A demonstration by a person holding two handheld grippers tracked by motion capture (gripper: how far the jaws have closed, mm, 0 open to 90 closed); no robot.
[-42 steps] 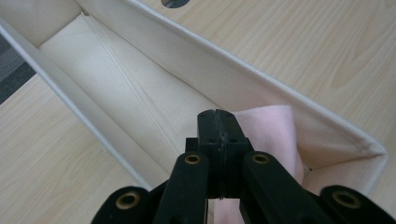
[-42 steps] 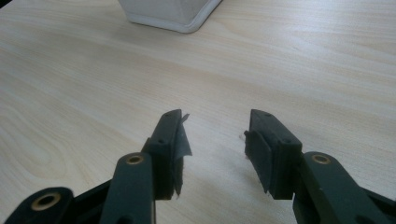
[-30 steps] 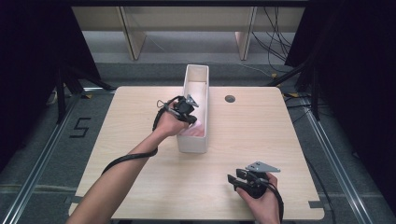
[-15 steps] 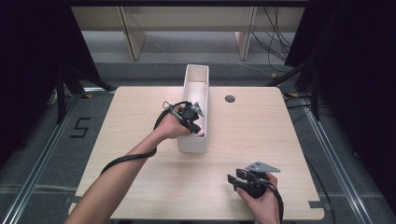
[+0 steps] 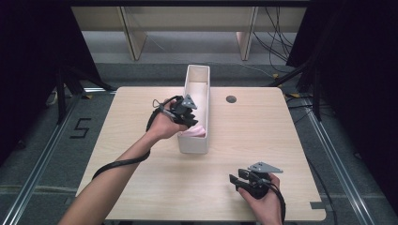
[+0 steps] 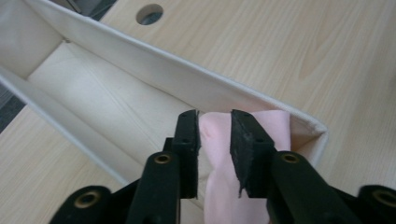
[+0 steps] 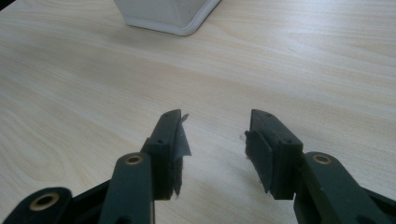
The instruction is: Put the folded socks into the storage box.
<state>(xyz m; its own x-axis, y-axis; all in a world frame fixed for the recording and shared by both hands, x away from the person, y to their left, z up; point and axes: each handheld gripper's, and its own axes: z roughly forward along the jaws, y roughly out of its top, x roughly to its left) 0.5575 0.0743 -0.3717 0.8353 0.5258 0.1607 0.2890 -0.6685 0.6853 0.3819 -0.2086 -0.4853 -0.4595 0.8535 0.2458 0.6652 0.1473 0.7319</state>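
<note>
1. A pink cloth [image 6: 247, 154] lies bunched at the near end of a long white bin [image 5: 195, 110] standing on the pale wood worktop [image 5: 141, 178]; in the high view the cloth [image 5: 193, 131] shows as a pale pink patch against the bin's end wall.

2. Changed from the frames a second and half a second back: the left tongs [image 6: 215, 154], then dipped low over the bin's near end, now sit a little higher and back towards the person, and their jaws have just been opening, with the cloth between them.

3. In the left gripper view the two black jaws stand parted above the cloth, a fold of pink showing in the gap; the pads do not press on it, though whether one pad brushes the fabric cannot be told.

4. From above, the left tongs [image 5: 190, 115] hang over the bin's left wall, just beside the cloth, held in the person's left hand [image 5: 164, 125].

5. The right tongs [image 7: 212, 140] rest in the same spot as before near the worktop's front right corner, well apart from the bin, jaws spread wide over bare wood.

6. In the high view the right tongs [image 5: 237, 180] point left, gripped by the right hand [image 5: 265, 199].

7. A round hole [image 5: 231, 99] marks the worktop just right of the bin.
</note>
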